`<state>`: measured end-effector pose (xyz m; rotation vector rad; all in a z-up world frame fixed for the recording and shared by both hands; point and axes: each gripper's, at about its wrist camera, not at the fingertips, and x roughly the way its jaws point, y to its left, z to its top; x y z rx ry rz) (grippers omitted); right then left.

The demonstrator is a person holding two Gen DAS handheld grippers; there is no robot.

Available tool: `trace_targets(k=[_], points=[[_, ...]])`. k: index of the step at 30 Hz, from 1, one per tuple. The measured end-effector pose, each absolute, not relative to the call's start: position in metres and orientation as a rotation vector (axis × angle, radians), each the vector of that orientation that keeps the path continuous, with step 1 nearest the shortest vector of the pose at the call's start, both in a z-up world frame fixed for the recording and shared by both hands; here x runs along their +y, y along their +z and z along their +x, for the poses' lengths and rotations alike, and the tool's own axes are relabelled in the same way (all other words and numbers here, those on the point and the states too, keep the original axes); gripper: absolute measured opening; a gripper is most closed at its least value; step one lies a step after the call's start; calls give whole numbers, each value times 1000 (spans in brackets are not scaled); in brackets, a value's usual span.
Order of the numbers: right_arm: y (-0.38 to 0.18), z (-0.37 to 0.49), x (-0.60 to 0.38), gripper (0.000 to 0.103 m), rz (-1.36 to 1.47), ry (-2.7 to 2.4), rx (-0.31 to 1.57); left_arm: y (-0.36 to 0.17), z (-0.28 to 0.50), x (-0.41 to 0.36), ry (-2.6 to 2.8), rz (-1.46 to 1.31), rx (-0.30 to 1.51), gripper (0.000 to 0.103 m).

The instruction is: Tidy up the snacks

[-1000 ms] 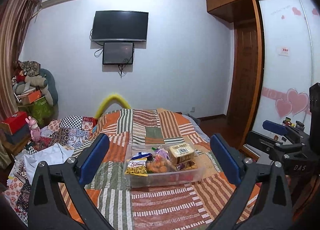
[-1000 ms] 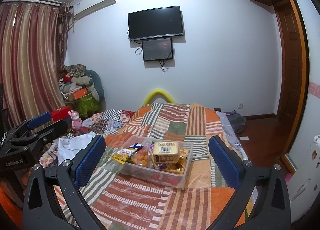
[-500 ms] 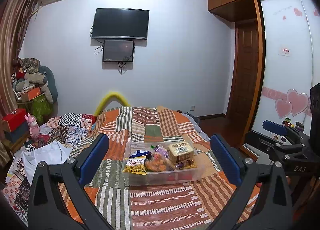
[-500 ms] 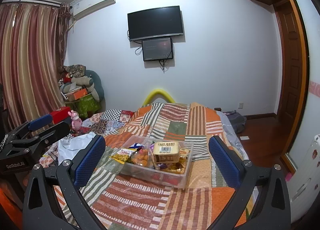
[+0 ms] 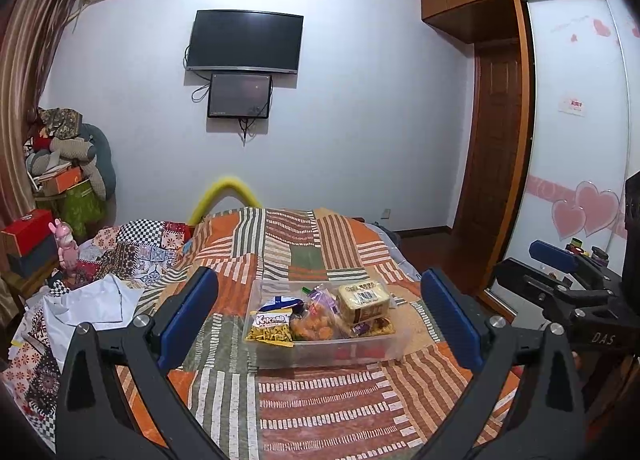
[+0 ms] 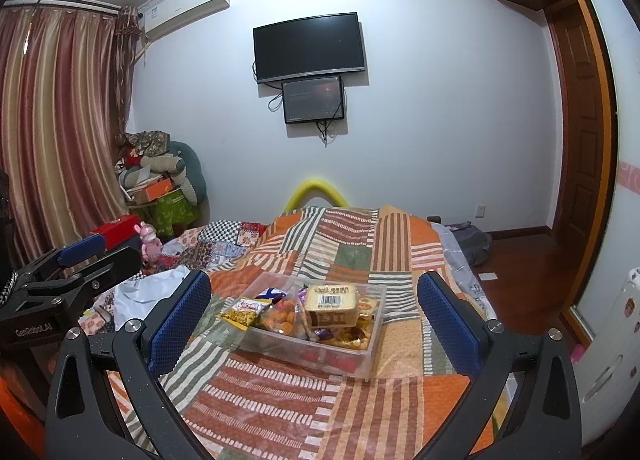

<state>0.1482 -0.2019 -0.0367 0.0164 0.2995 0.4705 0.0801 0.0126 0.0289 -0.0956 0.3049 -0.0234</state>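
Note:
A clear plastic bin (image 5: 332,358) sits on the striped patchwork bed cover (image 5: 320,412). It holds several snacks: a yellow bag (image 5: 270,326), an orange snack bag (image 5: 314,322) and a tan packet with a barcode (image 5: 362,300). My left gripper (image 5: 318,318) is open and empty, held back from the bin with the bin between its blue pads. My right gripper (image 6: 314,318) is open and empty, also framing the bin (image 6: 320,356) from a distance. The yellow bag (image 6: 244,312) hangs over the bin's left rim. Each gripper shows at the other view's edge.
White cloth (image 5: 92,300) and patterned bedding lie at the bed's left. A pink toy (image 5: 68,248) and red box (image 5: 26,230) stand beside it. A wardrobe with a sliding door (image 5: 576,140) is on the right. A television (image 5: 244,40) hangs on the far wall.
The left wrist view has shifted slightly, so the room appears a little lower and further left. The right wrist view is almost unchanged. Both grippers stay open.

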Motion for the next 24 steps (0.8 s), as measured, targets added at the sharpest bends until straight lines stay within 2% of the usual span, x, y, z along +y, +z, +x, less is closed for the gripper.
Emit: trace_targets(k=[24], points=[[-34, 150, -202, 103, 24, 471, 296, 25, 82, 14, -40, -96, 311, 103]])
